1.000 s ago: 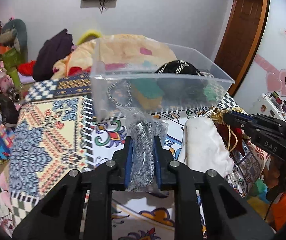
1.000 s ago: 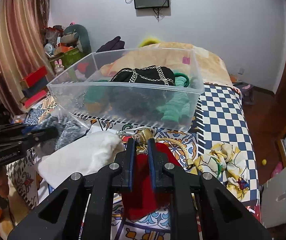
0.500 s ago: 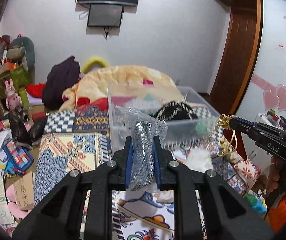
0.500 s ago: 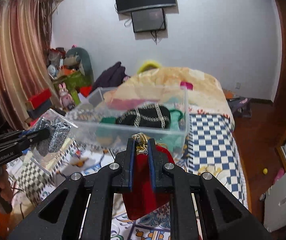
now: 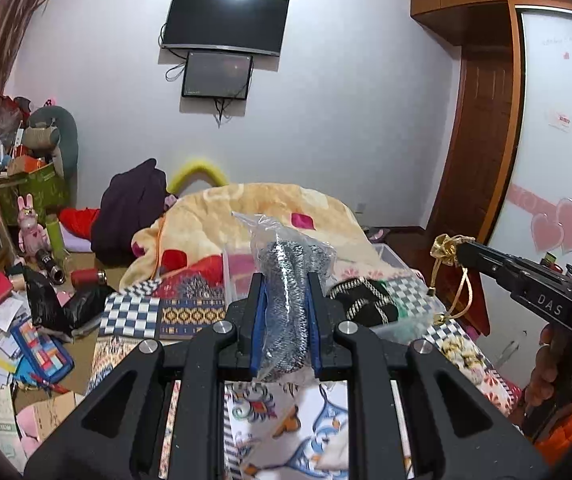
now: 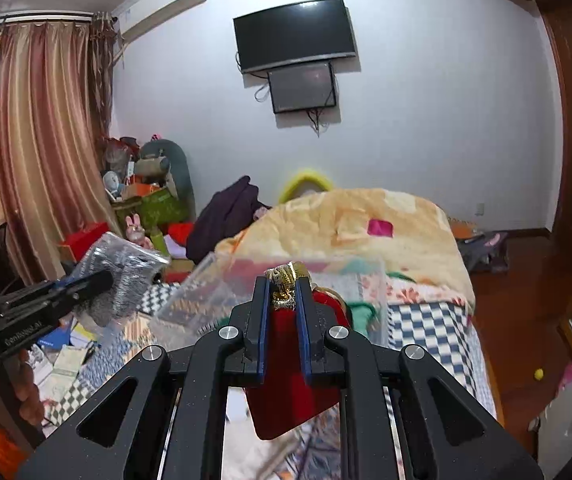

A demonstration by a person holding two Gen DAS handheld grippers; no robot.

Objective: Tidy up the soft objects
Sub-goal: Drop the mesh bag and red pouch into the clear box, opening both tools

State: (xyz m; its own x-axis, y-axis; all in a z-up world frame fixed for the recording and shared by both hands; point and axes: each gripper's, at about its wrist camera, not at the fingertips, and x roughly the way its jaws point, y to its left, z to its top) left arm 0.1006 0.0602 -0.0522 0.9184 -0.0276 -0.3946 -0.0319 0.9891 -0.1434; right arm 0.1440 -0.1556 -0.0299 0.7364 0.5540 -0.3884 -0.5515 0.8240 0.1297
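My left gripper (image 5: 285, 280) is shut on a clear plastic bag of grey knitted fabric (image 5: 286, 312), held up in the air above the bed; the bag also shows in the right wrist view (image 6: 120, 276). My right gripper (image 6: 284, 282) is shut on a red velvet pouch (image 6: 292, 380) with a gold top and cord, also lifted; its gold top shows in the left wrist view (image 5: 446, 246). The clear plastic bin (image 6: 206, 304) with a black chained item (image 5: 366, 304) and green things lies below and ahead of both grippers.
A patterned bedspread (image 5: 286, 428) covers the bed. A peach blanket (image 6: 366, 224) is heaped behind the bin. Boxes, papers and toys (image 5: 18, 320) crowd the floor at left. A wooden door (image 5: 474, 160) stands at right.
Both grippers have risen well above the bed with their loads. The bin has dropped lower in both views, and the wall screens have come into view.
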